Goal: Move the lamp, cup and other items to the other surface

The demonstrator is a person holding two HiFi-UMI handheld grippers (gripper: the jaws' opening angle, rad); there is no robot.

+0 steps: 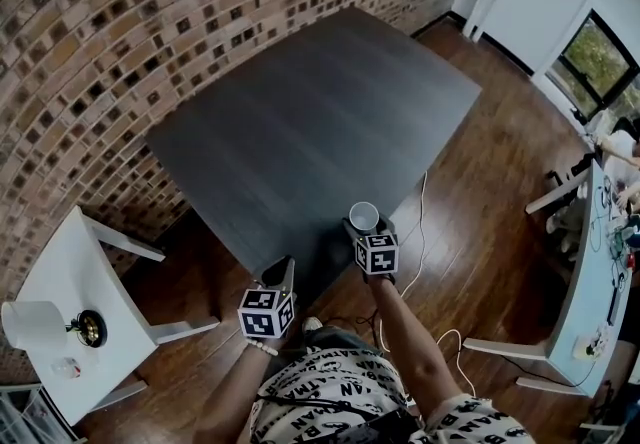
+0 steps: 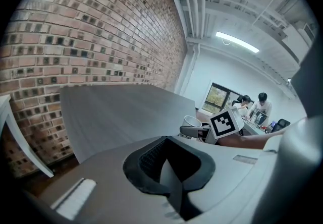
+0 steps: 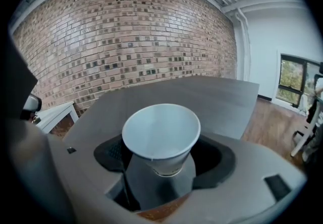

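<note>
Right gripper [image 1: 368,232] pinches the white paper cup [image 3: 161,134] low on its wall, jaws spread wide to take the cup's width. The mouth faces up, so the grip sits below the flare and the cup can't slide down through it. In the head view the cup sits at the near edge of the dark grey rectangular table [image 1: 320,122], not set down yet. That table looks like the destination surface, so the step in hand reads as carry-in before placement.

Left gripper [image 1: 284,270] is just beside it to the left. Its jaws are pressed together with nothing between them, so it's idle and free for the next pick.

A thin white cable [image 1: 418,232] trails on the wooden floor right of the table.

Further off to the left, well apart from the dark table, is the small white side table [image 1: 75,242]. It carries the white-shaded lamp with its black-and-brass base [image 1: 35,324] and a small pale item [image 1: 65,367] I can't identify. These are likely the remaining things to move.

Red-brown brick wall [image 1: 100,22] is behind both tables.
</note>
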